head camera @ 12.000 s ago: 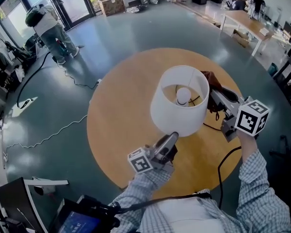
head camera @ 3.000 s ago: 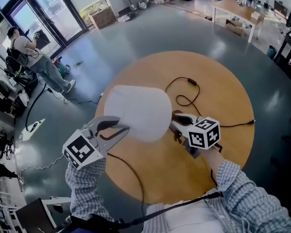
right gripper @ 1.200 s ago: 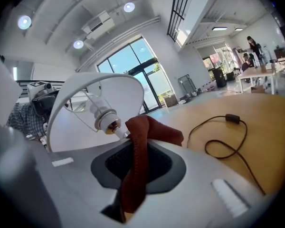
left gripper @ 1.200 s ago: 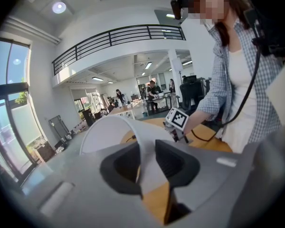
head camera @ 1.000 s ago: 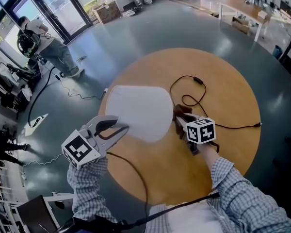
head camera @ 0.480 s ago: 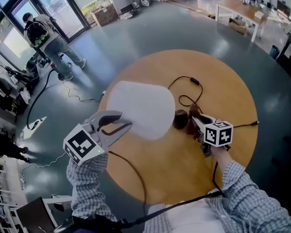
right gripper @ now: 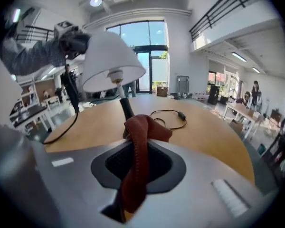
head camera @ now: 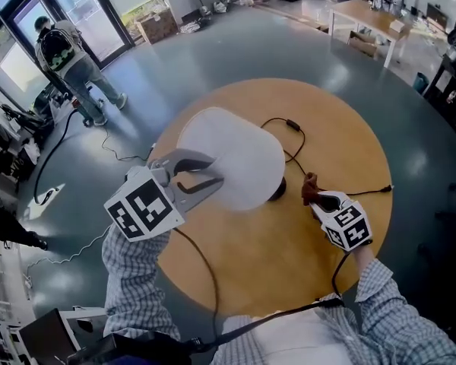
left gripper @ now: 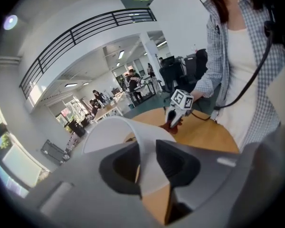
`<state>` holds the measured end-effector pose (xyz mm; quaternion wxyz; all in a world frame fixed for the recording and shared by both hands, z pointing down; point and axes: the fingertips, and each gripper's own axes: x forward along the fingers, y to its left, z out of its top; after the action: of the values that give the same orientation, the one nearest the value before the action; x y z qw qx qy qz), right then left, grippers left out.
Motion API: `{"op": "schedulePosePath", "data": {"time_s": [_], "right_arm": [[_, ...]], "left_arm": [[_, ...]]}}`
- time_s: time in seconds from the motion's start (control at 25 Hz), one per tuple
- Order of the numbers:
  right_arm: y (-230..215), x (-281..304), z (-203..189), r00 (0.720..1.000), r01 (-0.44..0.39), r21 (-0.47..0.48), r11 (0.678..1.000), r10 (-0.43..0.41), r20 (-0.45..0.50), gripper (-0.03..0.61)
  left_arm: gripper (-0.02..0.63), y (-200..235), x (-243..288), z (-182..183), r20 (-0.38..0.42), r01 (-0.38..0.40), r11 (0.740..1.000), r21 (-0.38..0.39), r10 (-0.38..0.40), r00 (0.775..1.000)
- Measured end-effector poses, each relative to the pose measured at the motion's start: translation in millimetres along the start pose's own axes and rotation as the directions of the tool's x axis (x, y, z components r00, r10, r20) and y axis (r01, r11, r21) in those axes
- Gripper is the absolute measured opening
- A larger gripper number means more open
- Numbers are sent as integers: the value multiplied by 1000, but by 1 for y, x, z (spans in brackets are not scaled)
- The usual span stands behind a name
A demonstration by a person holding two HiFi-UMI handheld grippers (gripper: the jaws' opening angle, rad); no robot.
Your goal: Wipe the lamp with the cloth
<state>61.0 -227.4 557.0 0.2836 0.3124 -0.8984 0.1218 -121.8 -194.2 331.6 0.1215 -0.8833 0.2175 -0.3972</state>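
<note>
- The lamp (head camera: 239, 166) stood left of the middle of the table, its dark base (head camera: 278, 192) down on the wood and its white shade (right gripper: 109, 61) leaning towards my left side.
- My left gripper (head camera: 216, 171) was clamped on the shade's near rim. The thin wall ran between the two pads. The jaws had just been easing apart a little, yet the rim was between them and I judged it was gripped, steadying the lamp.
- My right gripper (head camera: 315, 197) was closed on the red cloth (head camera: 310, 182), which hung bunched from its jaws.
- The cloth was to the right of the lamp, near the base but apart from it, touching neither shade nor stem (right gripper: 126, 107).
- As I judged it, no wiping was under way at that moment. The shade looked clean and white, so I could not tell how much had been wiped. Any pass left needed the cloth brought back against the lamp.
- The round table (head camera: 349, 128) was otherwise bare wood.
- A long table (head camera: 365, 12) stood far right, and a person (head camera: 64, 59) stood far left by the glass doors. Both were well apart from my work.
- The lamp's black cord (head camera: 292, 126) looped over the table beyond the base and trailed right, passing near the cloth. I thought it might snag a sweep there.
- A cable (head camera: 201, 257) crossed the near table.
</note>
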Motion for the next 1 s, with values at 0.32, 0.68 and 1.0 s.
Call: {"op": "schedulePosePath", "data": {"time_s": [0.32, 0.68, 1.0], "right_arm": [[81, 22, -64, 951, -178, -313, 933, 82, -297, 61], [115, 24, -101, 903, -270, -370, 889, 100, -419, 82], [125, 23, -114, 879, -321, -287, 902, 171, -445, 262]], "left_arm": [[106, -17, 20, 23, -83, 64, 988, 141, -52, 995], [107, -37, 30, 41, -149, 98, 964, 246, -62, 987], [114, -48, 41, 46, -174, 91, 951, 297, -40, 984]]}}
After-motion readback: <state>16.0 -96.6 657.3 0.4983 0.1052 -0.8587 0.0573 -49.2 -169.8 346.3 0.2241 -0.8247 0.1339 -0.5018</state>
